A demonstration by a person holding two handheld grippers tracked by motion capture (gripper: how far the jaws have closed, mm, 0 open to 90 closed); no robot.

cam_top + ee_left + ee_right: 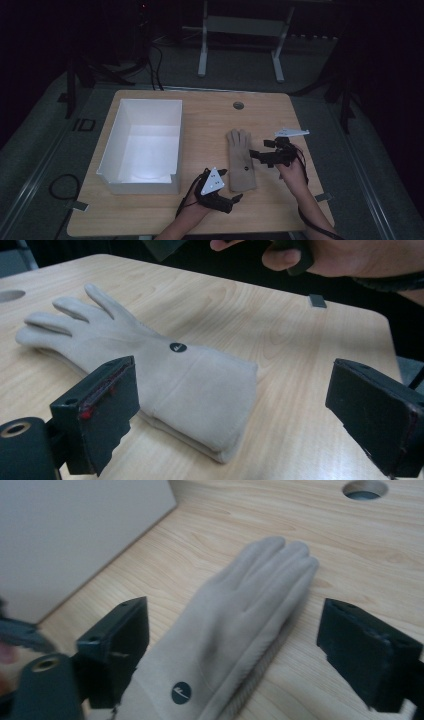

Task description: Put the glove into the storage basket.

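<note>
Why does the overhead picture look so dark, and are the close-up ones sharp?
High view: dim room, only the table and white box lit. Left gripper view: glove crisp, jaws near the lens soft. Right gripper view: slightly blurred throughout.

We take this for a lab or recording room rather than a home; the pale wooden desk (280,107) has a round cable port (238,105) near its far edge, as office desks do; it stands on grey carpet (320,65) in a dim room, lit mainly from above; beyond it we see the white metal legs of another desk (202,50); black stands (70,85) rise at both sides, and loose cables (155,60) trail over the floor; tape tabs (80,205) mark the near edge.
</note>
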